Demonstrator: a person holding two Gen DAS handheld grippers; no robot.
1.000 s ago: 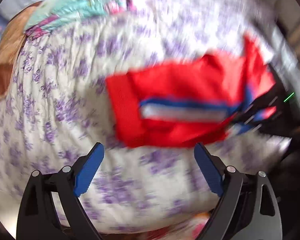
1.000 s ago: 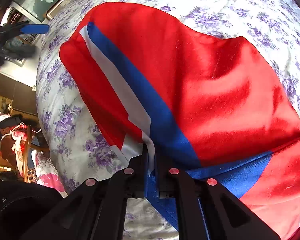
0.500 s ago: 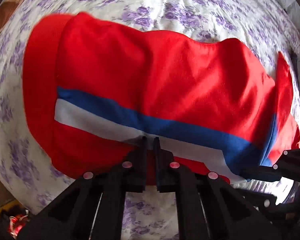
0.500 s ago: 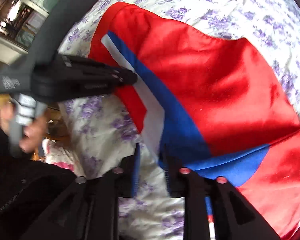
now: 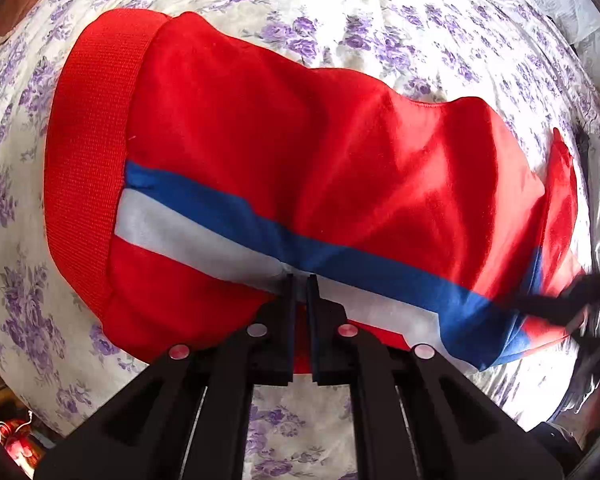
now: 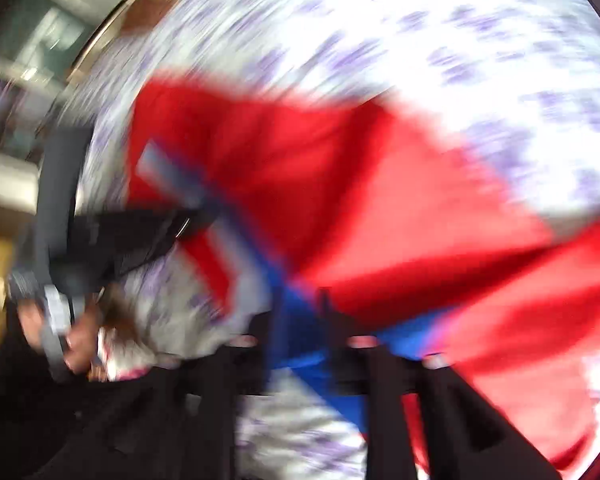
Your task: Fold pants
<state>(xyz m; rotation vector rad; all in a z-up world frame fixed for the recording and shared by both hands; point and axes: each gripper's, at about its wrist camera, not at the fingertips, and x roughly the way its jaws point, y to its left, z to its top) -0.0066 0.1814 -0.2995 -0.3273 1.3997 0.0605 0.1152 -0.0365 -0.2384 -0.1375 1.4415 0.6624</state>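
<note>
The pants (image 5: pixel 300 168) lie across a bed (image 5: pixel 400 20) covered in a sheet with purple flowers, red cloth with a blue and white side stripe (image 5: pixel 260 240) running their length. The ribbed waistband (image 5: pixel 88 168) is at the left end in the left wrist view, and the stripe runs rightward from it toward the legs.

The left gripper (image 5: pixel 299 280) has its fingers drawn narrow, pinching the near edge of the pants right on the stripe, well along from the waistband. A fold of white and red cloth sits between the fingers.

The right wrist view is heavily blurred. The right gripper (image 6: pixel 300 300) sits over the blue band farther from the waistband, near the leg end, with a gap visible between its fingers; blue cloth shows in that gap, but whether it is gripped I cannot tell. In the left view it appears as a dark smear (image 5: pixel 572 304) at the far end of the stripe from the waistband.

This looks like the regrip stage: one side is secured, the other is finding its hold along the same edge. The next move likely calls for the right fingers to close firmly on the stripe edge, then both lifting together and carrying that edge across, keeping the cloth taut so the waistband end does not drag or bunch
</note>
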